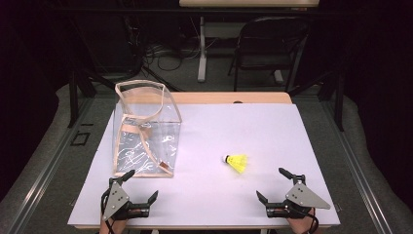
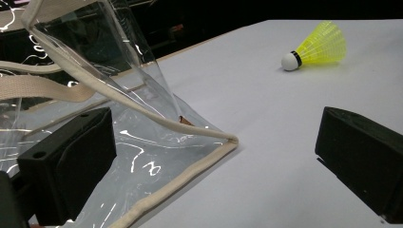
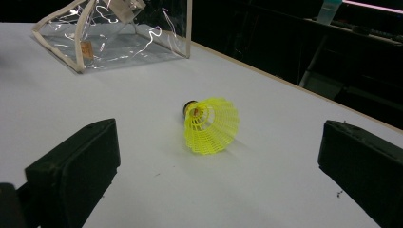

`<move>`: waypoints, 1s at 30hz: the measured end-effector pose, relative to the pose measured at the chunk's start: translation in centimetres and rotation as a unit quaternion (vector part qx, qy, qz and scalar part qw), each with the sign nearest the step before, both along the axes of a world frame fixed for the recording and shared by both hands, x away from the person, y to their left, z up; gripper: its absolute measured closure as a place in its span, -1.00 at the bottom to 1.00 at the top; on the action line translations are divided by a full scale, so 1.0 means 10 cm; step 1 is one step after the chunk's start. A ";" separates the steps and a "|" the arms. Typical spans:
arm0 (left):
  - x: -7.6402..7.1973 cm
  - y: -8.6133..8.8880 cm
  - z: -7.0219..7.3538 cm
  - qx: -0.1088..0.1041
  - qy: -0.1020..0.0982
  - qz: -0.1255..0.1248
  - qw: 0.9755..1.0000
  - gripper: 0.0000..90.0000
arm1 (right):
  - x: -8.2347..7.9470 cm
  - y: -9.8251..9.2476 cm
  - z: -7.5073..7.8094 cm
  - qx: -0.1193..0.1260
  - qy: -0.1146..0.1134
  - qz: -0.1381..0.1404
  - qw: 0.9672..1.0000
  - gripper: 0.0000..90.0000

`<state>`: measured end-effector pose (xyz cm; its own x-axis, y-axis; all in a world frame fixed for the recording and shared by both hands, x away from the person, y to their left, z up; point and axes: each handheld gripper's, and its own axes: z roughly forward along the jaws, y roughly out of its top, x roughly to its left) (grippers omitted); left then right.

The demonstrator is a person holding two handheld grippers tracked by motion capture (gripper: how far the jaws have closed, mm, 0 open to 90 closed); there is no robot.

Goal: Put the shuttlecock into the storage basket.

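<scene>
A yellow shuttlecock point(image 1: 237, 163) with a white cork lies on its side on the white table point(image 1: 243, 126), right of centre. It also lies ahead of my right gripper point(image 3: 218, 171), as the shuttlecock point(image 3: 211, 125) with its skirt toward me, and far off as the shuttlecock point(image 2: 316, 47) in the left gripper view. A clear plastic bag point(image 1: 145, 130) with beige trim stands upright at the table's left. My left gripper point(image 1: 142, 186) rests open at the front edge, just below the bag's corner point(image 2: 223, 141). My right gripper point(image 1: 273, 184) rests open at the front right, empty.
A dark folding chair point(image 1: 265, 44) and a table leg point(image 1: 201, 48) stand beyond the far edge, amid cables on the floor. The wooden table rim point(image 1: 229, 97) shows behind the white surface.
</scene>
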<state>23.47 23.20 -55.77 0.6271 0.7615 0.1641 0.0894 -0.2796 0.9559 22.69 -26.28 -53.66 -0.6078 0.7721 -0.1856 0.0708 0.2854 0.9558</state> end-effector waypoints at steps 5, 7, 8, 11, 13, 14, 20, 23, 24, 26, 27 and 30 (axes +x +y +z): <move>0.00 -0.01 0.00 0.001 0.001 0.000 1.000 -1.00 | 0.00 -0.01 0.00 0.001 0.002 0.001 1.000 -1.00; 0.00 -0.01 0.00 0.001 0.002 0.000 1.000 -1.00 | 0.00 -0.01 0.00 0.002 0.003 0.002 1.000 -1.00; 0.01 -0.01 0.00 0.000 0.002 -0.001 1.000 -1.00 | 0.00 -0.01 0.00 0.004 0.005 0.001 1.000 -1.00; 0.00 -0.01 0.00 -0.001 0.002 -0.001 1.000 -1.00 | 0.01 0.00 -0.01 0.003 0.005 0.003 1.000 -1.00; 0.01 -0.01 0.00 -0.002 0.002 -0.002 1.000 -1.00 | 0.01 0.00 -0.01 0.002 0.008 0.004 1.000 -1.00; 0.01 -0.02 0.00 -0.001 0.002 -0.003 1.000 -1.00 | 0.01 0.00 -0.01 0.002 0.008 0.005 1.000 -1.00; 0.00 -0.01 0.00 -0.001 0.001 -0.002 1.000 -1.00 | 0.02 0.02 -0.02 -0.004 0.018 0.009 1.000 -1.00; -0.01 -0.01 0.00 0.000 0.001 -0.003 1.000 -1.00 | 0.02 0.03 -0.02 -0.008 0.022 0.010 1.000 -1.00; -0.01 -0.01 0.00 0.001 0.001 -0.003 1.000 -1.00 | 0.03 0.05 -0.02 -0.013 0.023 0.011 1.000 -1.00; -0.01 0.00 0.00 0.000 0.001 -0.003 1.000 -1.00 | 0.03 0.06 -0.02 -0.015 0.028 0.013 0.999 -1.00; -0.01 0.00 0.00 -0.001 0.001 -0.003 1.000 -1.00 | 0.04 0.07 -0.02 -0.017 0.030 0.014 0.999 -1.00; -0.01 0.00 0.00 -0.001 0.000 -0.004 1.000 -1.00 | 0.05 0.10 -0.03 -0.024 0.036 0.016 0.999 -1.00</move>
<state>23.32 23.19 -55.79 0.6330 0.7569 0.1627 0.0875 -0.2787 0.9564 23.21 -25.31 -53.93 -0.6447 0.7438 -0.1764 0.1298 0.3339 0.9336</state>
